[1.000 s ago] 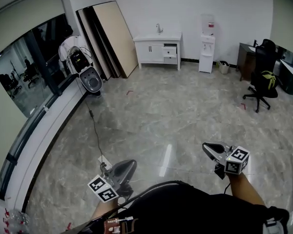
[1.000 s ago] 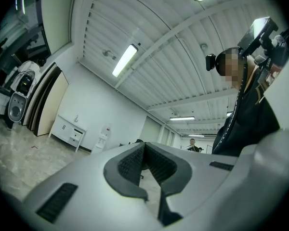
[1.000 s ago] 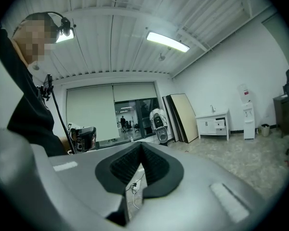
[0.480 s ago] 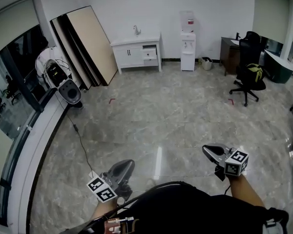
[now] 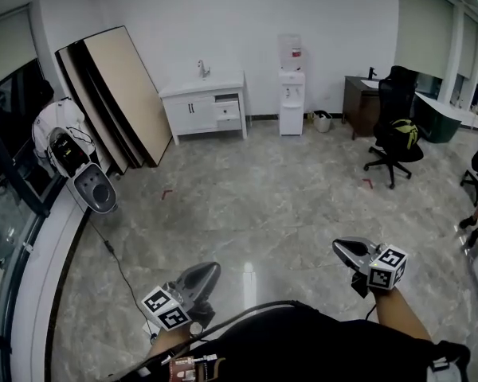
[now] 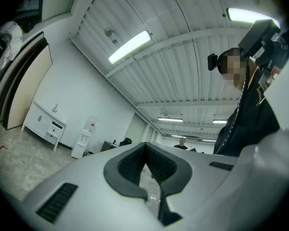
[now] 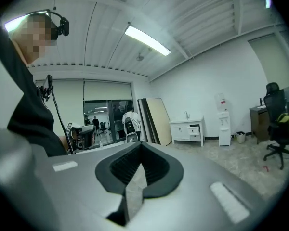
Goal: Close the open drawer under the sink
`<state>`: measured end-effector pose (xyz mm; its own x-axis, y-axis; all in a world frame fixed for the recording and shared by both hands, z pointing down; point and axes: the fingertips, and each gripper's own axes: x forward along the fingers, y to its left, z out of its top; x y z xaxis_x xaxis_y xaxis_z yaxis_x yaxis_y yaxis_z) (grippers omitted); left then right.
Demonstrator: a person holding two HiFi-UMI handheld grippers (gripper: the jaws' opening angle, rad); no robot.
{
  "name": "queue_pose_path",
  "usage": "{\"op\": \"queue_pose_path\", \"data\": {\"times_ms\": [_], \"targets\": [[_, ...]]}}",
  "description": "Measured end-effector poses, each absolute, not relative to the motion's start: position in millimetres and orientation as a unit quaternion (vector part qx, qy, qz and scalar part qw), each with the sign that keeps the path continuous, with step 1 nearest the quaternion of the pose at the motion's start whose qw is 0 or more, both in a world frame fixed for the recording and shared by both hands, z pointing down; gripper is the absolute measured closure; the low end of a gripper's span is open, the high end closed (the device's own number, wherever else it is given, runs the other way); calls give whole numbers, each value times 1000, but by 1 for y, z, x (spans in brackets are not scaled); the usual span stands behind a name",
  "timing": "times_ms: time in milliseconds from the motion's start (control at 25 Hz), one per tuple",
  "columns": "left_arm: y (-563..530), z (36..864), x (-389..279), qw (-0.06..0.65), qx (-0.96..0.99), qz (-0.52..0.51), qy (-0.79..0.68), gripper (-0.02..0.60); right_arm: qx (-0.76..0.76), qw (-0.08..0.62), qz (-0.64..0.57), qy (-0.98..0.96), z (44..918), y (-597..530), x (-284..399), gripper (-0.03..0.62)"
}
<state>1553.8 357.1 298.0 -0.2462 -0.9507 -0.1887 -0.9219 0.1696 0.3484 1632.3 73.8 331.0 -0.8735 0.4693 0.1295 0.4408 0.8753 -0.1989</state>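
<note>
The white sink cabinet (image 5: 201,108) stands against the far wall, and one drawer (image 5: 228,111) on its right side is pulled out a little. It shows small in the left gripper view as the cabinet (image 6: 44,123), and in the right gripper view as the cabinet (image 7: 187,129) with its drawer (image 7: 195,129) out. My left gripper (image 5: 210,270) and right gripper (image 5: 339,247) are held low in front of the person's body, far from the cabinet across the marble floor. The jaws of the left gripper (image 6: 145,146) and the right gripper (image 7: 140,146) are both shut and hold nothing.
A water dispenser (image 5: 290,86) stands right of the cabinet, with large boards (image 5: 115,94) leaning on the wall to its left. An office chair (image 5: 392,132) and a dark desk (image 5: 357,94) are at the right. A machine (image 5: 72,164) and a floor cable (image 5: 119,263) lie along the left.
The cabinet has slid leftward in the head view and looks slightly larger, as the person walks and turns. Both grippers keep their places in the view, still shut.
</note>
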Motion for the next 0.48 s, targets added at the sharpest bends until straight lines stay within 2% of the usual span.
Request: {"op": "queue_pose_path", "data": {"times_ms": [160, 480], "targets": [[378, 304, 1496, 40, 604, -194, -772, 581, -249, 84, 85, -961, 333, 96, 1572, 596], [395, 309, 1424, 40, 573, -203, -793, 581, -277, 100, 87, -952, 338, 102, 1479, 597]]}}
